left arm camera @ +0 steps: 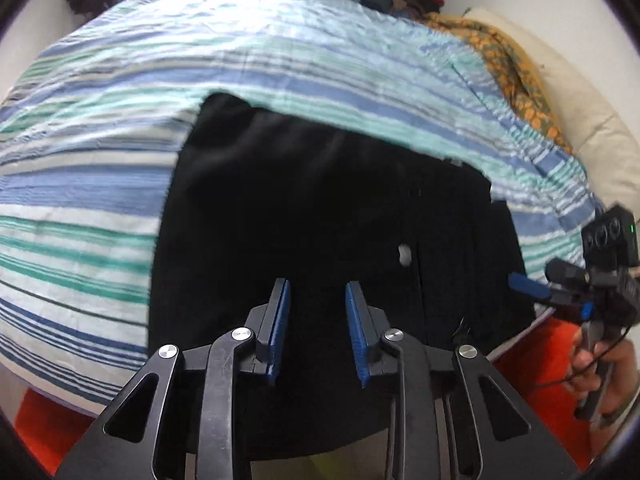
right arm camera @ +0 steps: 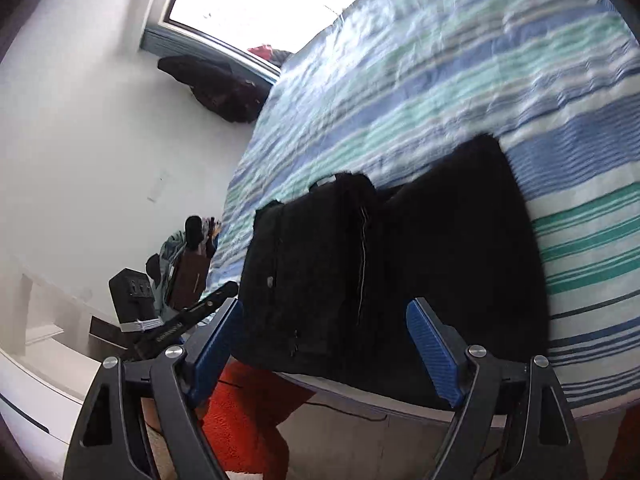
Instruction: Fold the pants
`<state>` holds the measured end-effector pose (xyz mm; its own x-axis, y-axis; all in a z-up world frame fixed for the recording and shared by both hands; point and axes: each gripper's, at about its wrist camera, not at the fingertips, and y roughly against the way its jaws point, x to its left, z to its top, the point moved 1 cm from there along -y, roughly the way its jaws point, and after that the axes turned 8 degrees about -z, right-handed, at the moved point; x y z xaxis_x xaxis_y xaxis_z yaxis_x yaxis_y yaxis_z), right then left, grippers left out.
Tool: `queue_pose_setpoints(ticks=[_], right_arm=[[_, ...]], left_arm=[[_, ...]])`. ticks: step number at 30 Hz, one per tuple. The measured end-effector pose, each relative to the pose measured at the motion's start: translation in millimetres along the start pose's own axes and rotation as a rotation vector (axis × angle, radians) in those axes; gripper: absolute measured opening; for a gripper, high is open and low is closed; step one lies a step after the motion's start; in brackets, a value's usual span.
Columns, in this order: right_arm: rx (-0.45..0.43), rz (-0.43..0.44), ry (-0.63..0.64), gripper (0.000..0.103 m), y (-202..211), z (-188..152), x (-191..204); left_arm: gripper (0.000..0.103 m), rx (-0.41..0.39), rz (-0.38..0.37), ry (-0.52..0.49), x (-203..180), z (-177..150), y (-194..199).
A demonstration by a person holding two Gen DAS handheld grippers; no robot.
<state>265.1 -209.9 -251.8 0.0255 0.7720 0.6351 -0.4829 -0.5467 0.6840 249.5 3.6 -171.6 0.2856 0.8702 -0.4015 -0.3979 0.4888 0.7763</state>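
In the left wrist view, the left gripper (left arm camera: 317, 292), fingers apart and empty, hovers over the black pants (left arm camera: 320, 216), a compact folded block on the striped bedspread (left arm camera: 100, 160). In the right wrist view, the right gripper (right arm camera: 324, 316) gapes empty at six o'clock; the pants (right arm camera: 400, 264) look almost completely folded, perhaps needing only tidying.

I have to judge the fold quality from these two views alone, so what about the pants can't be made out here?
- Black pants: layers and creases lost in uniform dark, blurred fabric, both views.
- Near edge: hidden behind left gripper in the left view, partly behind right gripper in the right.
- Small white mark: too small to identify.
- Striped bedspread: motion-blurred.
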Motion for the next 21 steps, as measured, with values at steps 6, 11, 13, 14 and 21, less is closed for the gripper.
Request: queue_pose_setpoints(ticks=[6,11,13,14,21], right_arm=[[0.143,0.027,-0.046,0.076,-57.3,12.7,2.8],[0.21,-0.019,0.02,0.047,-81.5,10.9,26.3],[0.183,-0.038,0.055,0.029,-75.8,10.1,34.9],[0.163,-0.026,0.065,0.025,-69.5,9.6,39.9],[0.035,0.083,0.156,0.019,0.6,29.6,76.6]], left_arm=[[0.027,-0.028,-0.032,-0.008,-1.2,-14.0,-1.7],[0.028,-0.052,-0.015,-0.037,-3.1,-21.8,-4.1],[0.031,-0.057,-0.025,-0.017,0.8,-22.7,1.7],[0.033,-0.048,-0.044,0.014,4.1,-21.0,5.7],[0.067,-0.245,-0.126,0.073,-6.5,14.9,87.0]])
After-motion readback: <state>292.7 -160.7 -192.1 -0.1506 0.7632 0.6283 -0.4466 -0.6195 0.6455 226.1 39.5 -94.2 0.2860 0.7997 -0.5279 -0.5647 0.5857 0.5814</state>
